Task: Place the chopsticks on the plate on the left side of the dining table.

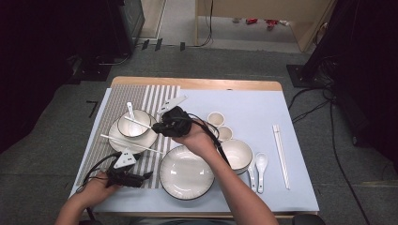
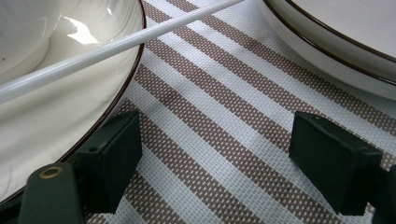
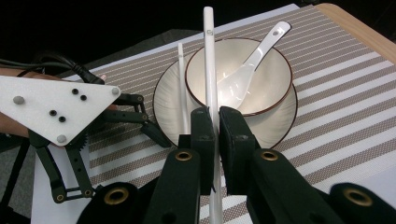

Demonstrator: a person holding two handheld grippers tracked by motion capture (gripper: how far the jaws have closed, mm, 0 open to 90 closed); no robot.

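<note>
a grey carpeted floor surrounds a wooden tabletop (image 1: pixel 197 83) covered with a pale blue sheet and, on the left, a brown-and-white striped woven placemat (image 1: pixel 105 117). nearest the person, the left tongs (image 1: pixel 141 179) rest low on the placemat with jaws apart and nothing between them, beside a large empty white plate with a dark rim (image 1: pixel 186 174). farther in, the right tongs (image 3: pixel 217 126) are clamped on a slim white chopstick (image 3: pixel 210 70), its tip reaching over a white ceramic bowl with a dark rim (image 3: pixel 261 88) that holds a white ceramic spoon (image 3: pixel 252 60) and sits on a white plate (image 3: pixel 280 126). a second white chopstick (image 3: pixel 182 84) lies across that plate's left rim.

to do this well, i judge the held chopstick should be lowered parallel to its mate, just beside it, and released only once it bears on the rim at both ends, so it does not roll. keep the left tongs clear.
</note>
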